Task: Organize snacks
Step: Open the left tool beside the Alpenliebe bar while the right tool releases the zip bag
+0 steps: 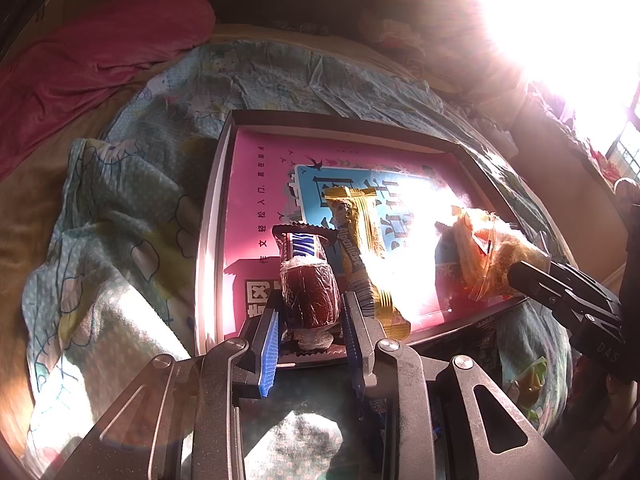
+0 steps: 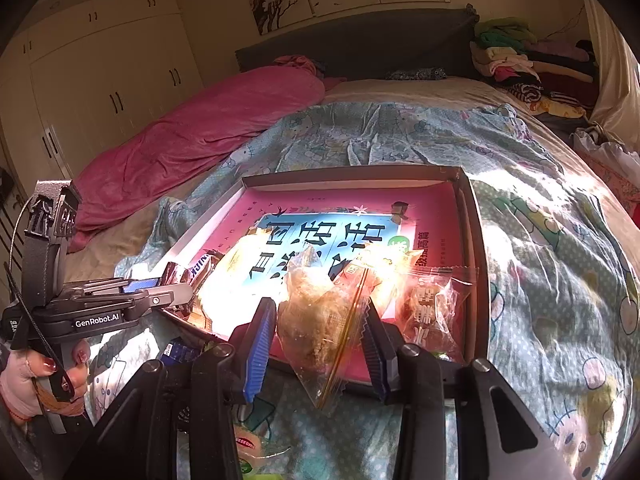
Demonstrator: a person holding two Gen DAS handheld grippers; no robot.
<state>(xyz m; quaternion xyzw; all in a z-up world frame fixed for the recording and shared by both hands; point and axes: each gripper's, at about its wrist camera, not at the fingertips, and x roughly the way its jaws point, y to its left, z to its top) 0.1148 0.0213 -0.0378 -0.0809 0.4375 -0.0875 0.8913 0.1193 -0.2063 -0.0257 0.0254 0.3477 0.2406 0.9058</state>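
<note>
- The left hand-held gripper (image 1: 310, 326) is clamped on a brown date-like sweet (image 1: 308, 296) in clear wrap, over the near edge of the box lid (image 1: 218, 208) on the bed (image 2: 560, 264).
- The right hand-held gripper (image 2: 320, 340) pinches a clear bag of crumbly pastry (image 2: 320, 320) over the same edge.
- Both look light; the film seems slippery and the pastry crushable, so hold mid-body, gently.
- A gold wafer bar (image 1: 362, 256) lies inside.

Bedspread: pale blue cartoon quilt (image 2: 520, 184), rumpled across the bed.
Blanket: pink (image 2: 192, 128), bunched along the left.
Wardrobe: cream doors (image 2: 100, 80).
Clothes: heaped (image 2: 520, 60) by the headboard (image 2: 360, 44).
</note>
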